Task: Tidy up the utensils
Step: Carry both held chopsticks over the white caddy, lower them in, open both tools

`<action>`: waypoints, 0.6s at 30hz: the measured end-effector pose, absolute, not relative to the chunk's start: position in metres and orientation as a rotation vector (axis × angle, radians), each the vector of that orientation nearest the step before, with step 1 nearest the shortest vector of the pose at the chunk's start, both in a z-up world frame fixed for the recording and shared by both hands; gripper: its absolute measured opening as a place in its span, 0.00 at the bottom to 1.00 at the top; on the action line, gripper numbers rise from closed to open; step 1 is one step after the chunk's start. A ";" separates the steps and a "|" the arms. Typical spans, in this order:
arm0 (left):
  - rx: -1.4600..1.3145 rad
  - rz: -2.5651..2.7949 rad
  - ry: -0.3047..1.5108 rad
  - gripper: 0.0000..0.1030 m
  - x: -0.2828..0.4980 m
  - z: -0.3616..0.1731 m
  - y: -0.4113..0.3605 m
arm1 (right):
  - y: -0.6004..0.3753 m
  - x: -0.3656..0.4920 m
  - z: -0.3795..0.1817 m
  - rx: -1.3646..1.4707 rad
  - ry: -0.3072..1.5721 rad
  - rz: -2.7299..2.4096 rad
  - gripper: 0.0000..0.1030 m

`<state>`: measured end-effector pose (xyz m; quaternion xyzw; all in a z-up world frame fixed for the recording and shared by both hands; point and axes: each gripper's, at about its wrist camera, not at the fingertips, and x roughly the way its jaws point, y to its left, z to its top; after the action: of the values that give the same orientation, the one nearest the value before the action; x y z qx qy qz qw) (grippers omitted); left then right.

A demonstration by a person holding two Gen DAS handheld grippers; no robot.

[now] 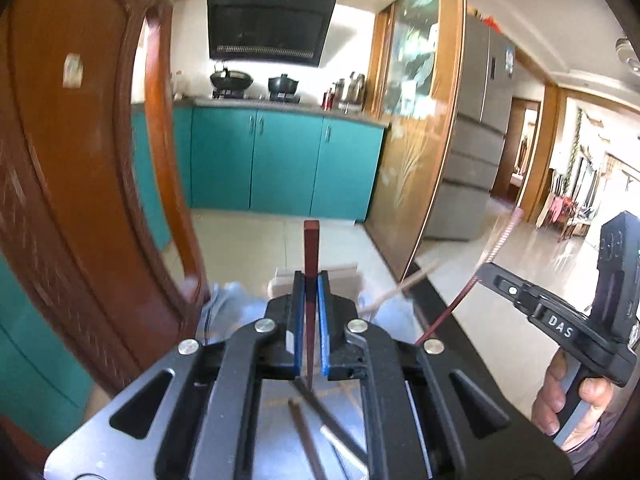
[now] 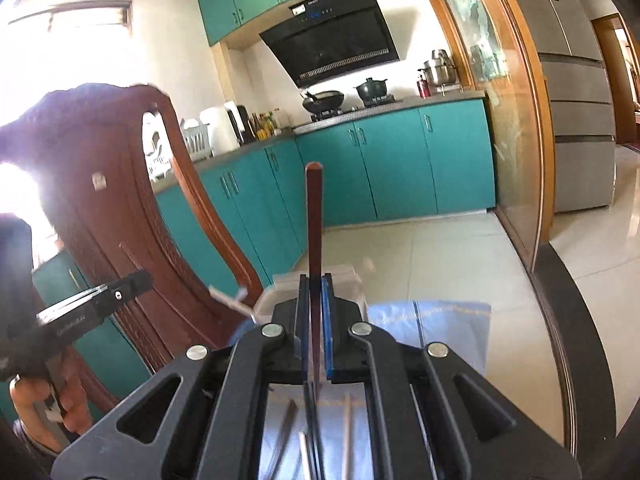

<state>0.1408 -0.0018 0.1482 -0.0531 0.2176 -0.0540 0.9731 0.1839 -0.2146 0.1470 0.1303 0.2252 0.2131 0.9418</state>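
Two chopsticks are up, one per gripper. Left gripper (image 1: 311, 280): jaws closed on a dark red chopstick (image 1: 311, 248), long axis running along the fingers, thick end forward and upward, thin end back under the camera. Right gripper (image 2: 316, 280): jaws closed likewise on a second red-brown chopstick (image 2: 314, 216), same orientation. In the left wrist view this second chopstick appears as a thin slanted line at right.

Ahead of both grippers, low, sits a pale open box (image 1: 344, 274), partly hidden behind the fingers; contents cannot be told. It lies forward of and below both sets of jaws, about equally near each.

Below, on the blue-white cloth (image 2: 448, 328), several loose chopsticks (image 2: 348, 432) remain, some dark, some pale, lying roughly parallel.

Judgement: sorting is partway; each stick would need tipping toward the box.
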 end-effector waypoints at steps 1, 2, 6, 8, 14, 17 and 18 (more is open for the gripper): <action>-0.111 -0.112 0.429 0.07 0.144 0.153 -0.001 | -0.213 0.188 0.155 0.268 0.443 0.434 0.06; -0.119 -0.117 0.417 0.07 0.148 0.158 -0.001 | -0.212 0.189 0.162 0.272 0.427 0.431 0.06; -0.150 -0.128 0.393 0.07 0.166 0.168 0.004 | -0.207 0.211 0.179 0.306 0.402 0.408 0.06; -0.163 -0.133 0.392 0.07 0.178 0.171 0.007 | -0.207 0.218 0.183 0.337 0.392 0.409 0.06; -0.250 -0.115 0.312 0.07 0.199 0.188 0.025 | -0.213 0.242 0.181 0.421 0.319 0.353 0.06; -0.275 -0.103 0.299 0.07 0.211 0.185 0.029 | -0.217 0.258 0.172 0.448 0.334 0.330 0.06; -0.290 -0.104 0.297 0.07 0.216 0.184 0.030 | -0.217 0.263 0.167 0.451 0.340 0.321 0.06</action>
<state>0.2158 0.0299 0.1840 -0.1439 0.1475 -0.0517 0.9772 0.2629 -0.2166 0.1669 0.2214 0.1669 0.1579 0.9477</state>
